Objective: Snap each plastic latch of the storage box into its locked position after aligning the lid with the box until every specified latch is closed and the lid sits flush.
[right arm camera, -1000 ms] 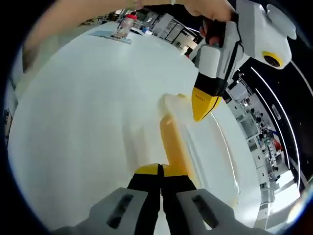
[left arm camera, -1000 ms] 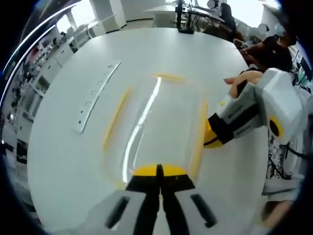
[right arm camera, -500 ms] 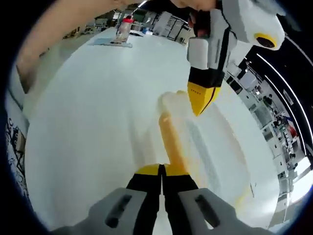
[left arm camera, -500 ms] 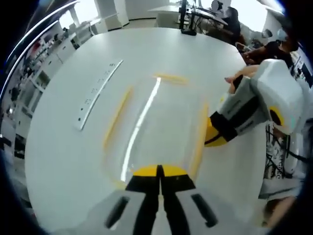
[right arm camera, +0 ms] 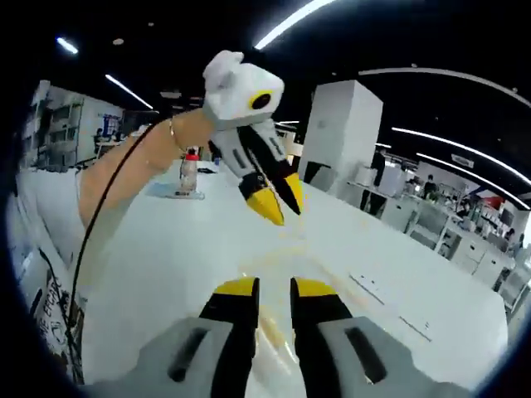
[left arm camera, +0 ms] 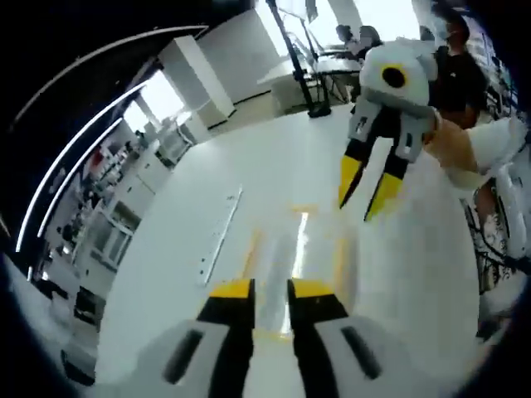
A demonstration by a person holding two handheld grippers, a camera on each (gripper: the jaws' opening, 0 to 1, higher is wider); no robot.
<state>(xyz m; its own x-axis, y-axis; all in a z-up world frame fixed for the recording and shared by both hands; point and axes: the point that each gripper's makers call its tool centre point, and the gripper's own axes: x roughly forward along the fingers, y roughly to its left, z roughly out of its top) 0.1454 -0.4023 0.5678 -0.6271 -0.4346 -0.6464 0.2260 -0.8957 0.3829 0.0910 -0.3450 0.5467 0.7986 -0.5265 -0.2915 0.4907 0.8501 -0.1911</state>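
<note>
Both grippers — left (left arm camera: 270, 290), right (right arm camera: 273, 288) — hover raised, fingers seemingly slightly parted, gripping nothing.

White round table (left arm camera: 274, 174), dark ceiling with light strips (right arm camera: 299, 16), white pillar (right arm camera: 340, 124), desks (right arm camera: 452, 228) beyond

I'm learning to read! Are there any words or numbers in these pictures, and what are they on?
No text reads clearly in either view.
The flat white strip on the table has small dark marks, too blurred to read.
The bottle with a red cap has a label, too small to read.
The storage box and both hand-held grippers, left and right, show no lettering.
</note>
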